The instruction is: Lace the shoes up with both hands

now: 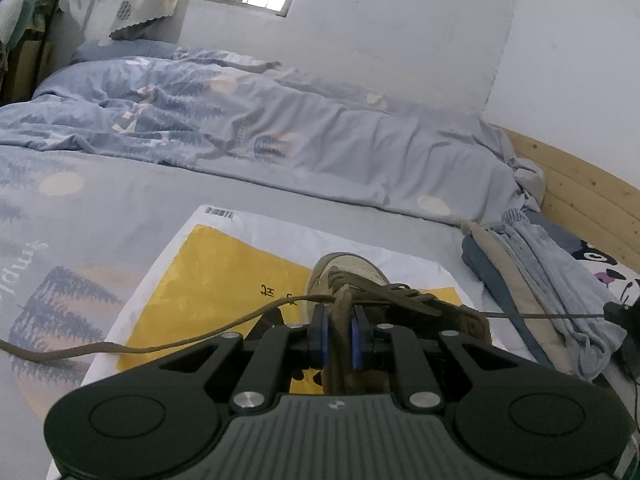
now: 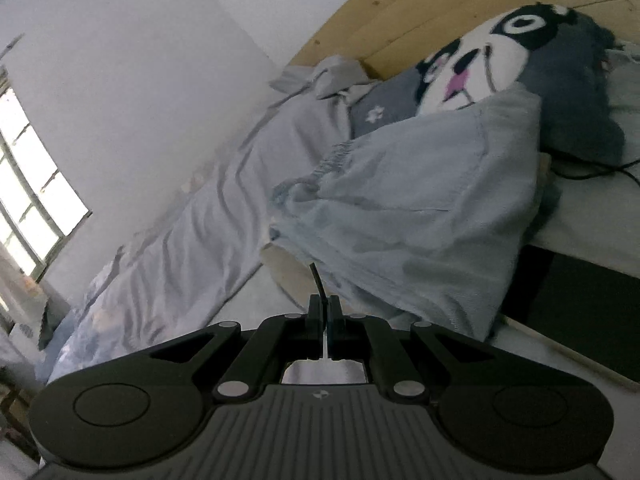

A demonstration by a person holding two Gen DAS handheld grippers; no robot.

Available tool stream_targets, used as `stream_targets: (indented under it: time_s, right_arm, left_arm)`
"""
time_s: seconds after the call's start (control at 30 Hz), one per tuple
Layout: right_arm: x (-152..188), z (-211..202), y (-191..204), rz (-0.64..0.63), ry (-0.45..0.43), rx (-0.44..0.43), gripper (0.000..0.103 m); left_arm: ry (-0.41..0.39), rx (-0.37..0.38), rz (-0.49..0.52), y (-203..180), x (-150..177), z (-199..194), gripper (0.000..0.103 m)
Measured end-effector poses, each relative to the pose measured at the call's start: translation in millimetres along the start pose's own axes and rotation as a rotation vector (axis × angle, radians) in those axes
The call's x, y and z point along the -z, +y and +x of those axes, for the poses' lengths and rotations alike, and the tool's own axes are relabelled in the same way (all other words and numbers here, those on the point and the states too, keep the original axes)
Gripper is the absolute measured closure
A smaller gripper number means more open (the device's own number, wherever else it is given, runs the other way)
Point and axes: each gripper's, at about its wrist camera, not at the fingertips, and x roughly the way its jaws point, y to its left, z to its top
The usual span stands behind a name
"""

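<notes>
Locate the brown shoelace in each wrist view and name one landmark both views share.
Left wrist view: the shoelace runs taut from the shoe to the right edge; another end trails left.
Right wrist view: only its dark tip shows, pinched in the right claw.
Shared landmark: the cartoon-face pillow, far right in the left view.

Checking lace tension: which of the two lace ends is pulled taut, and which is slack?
The lace end running right from the shoe is straight and taut toward the right gripper. The left lace end sags loose across the bed sheet.

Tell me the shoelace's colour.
The shoelace is dark olive-brown, clearest in the left wrist view.
</notes>
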Motion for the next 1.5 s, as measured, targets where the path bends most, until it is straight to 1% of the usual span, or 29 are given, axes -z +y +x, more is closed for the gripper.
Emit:
stream_targets:
  time_s: [0.2, 0.3, 0.4, 0.5, 0.6, 0.67, 0.7, 0.73, 0.77, 0.8, 0.87, 0.9, 0.93, 1.0, 1.07, 1.1, 1.23, 1.3, 1.37, 1.4, 1.47, 1.5]
  right_arm:
    - [6.0, 4.0, -4.7, 0.018, 0.041, 0.054, 0.101]
    - [12.4, 10.6, -4.5, 0.018, 0.073, 0.079, 0.101]
    - [17.6, 14.7, -2.3, 0.018, 0.105, 0.075, 0.1]
    - [20.1, 12.6, 3.0, 0.003, 0.106, 0.079, 0.099]
    - [18.1, 11.7, 4.0, -0.01, 0.088, 0.108, 0.098]
    - [16.9, 11.3, 2.6, -0.007, 0.077, 0.136, 0.091]
    - [16.6, 11.0, 1.6, -0.001, 0.073, 0.149, 0.085]
    - [16.1, 11.2, 0.5, 0.009, 0.068, 0.164, 0.072]
    - [15.6, 11.3, -0.6, 0.018, 0.064, 0.179, 0.063]
    - [15.3, 11.3, -1.6, 0.028, 0.059, 0.192, 0.052]
    - [15.8, 11.0, -0.5, 0.039, 0.049, 0.196, 0.052]
    - [16.6, 10.6, 2.1, 0.036, 0.043, 0.193, 0.052]
    - [17.8, 10.2, 5.7, 0.028, 0.035, 0.178, 0.052]
    - [20.7, 8.7, 16.9, -0.002, 0.023, 0.134, 0.052]
    - [25.3, 7.9, 31.4, -0.048, 0.023, 0.079, 0.052]
    - [27.6, 7.5, 38.6, -0.071, 0.023, 0.051, 0.052]
    - [40.9, 5.0, 72.8, -0.198, 0.027, -0.079, 0.052]
    - [48.7, 4.5, 90.9, -0.267, 0.041, -0.153, 0.051]
    - [57.1, 4.5, 109.3, -0.331, 0.061, -0.229, 0.051]
    - [62.4, 5.5, 118.9, -0.356, 0.083, -0.276, 0.048]
    - [75.3, 9.0, 137.3, -0.38, 0.157, -0.376, 0.048]
    - [82.8, 10.5, 147.1, -0.393, 0.197, -0.429, 0.048]
  left_arm:
    - [-0.003, 0.004, -0.025, 2.1, 1.0, -0.2, 0.092]
    - [-0.001, 0.032, -0.097, 11.0, 1.9, -0.6, 0.088]
    - [0.003, 0.063, -0.177, 20.7, 2.7, -0.9, 0.085]
    - [0.009, 0.092, -0.25, 29.9, 3.3, -0.7, 0.083]
    - [0.011, 0.114, -0.323, 38.2, 5.0, -1.2, 0.078]
    - [0.004, 0.133, -0.375, 43.7, 6.7, -3.4, 0.077]
    - [-0.003, 0.147, -0.403, 46.3, 7.6, -5.5, 0.077]
    - [-0.014, 0.16, -0.43, 49.0, 8.6, -8.0, 0.077]
    - [-0.025, 0.172, -0.458, 52.2, 9.4, -9.6, 0.077]
    - [-0.035, 0.184, -0.486, 55.5, 9.9, -10.5, 0.076]
    - [-0.042, 0.213, -0.585, 67.6, 12.3, -8.8, 0.075]
    - [-0.04, 0.229, -0.648, 75.0, 14.1, -6.6, 0.071]
    - [-0.036, 0.245, -0.706, 81.6, 16.3, -3.5, 0.065]
    - [-0.025, 0.275, -0.816, 93.8, 21.3, 3.5, 0.06]
    - [-0.014, 0.305, -0.926, 106.0, 26.3, 10.6, 0.059]
    - [-0.008, 0.305, -0.958, 109.9, 27.6, 14.3, 0.059]
    - [-0.003, 0.285, -1.022, 119.2, 30.0, 26.0, 0.059]
    - [-0.022, 0.28, -1.048, 124.6, 29.7, 27.8, 0.059]
    - [-0.049, 0.285, -1.061, 129.8, 28.0, 27.8, 0.062]
    - [-0.059, 0.295, -1.068, 132.9, 26.8, 27.9, 0.062]
    - [-0.074, 0.306, -1.067, 139.3, 22.2, 27.1, 0.072]
    - [-0.081, 0.305, -1.06, 141.5, 19.8, 26.8, 0.078]
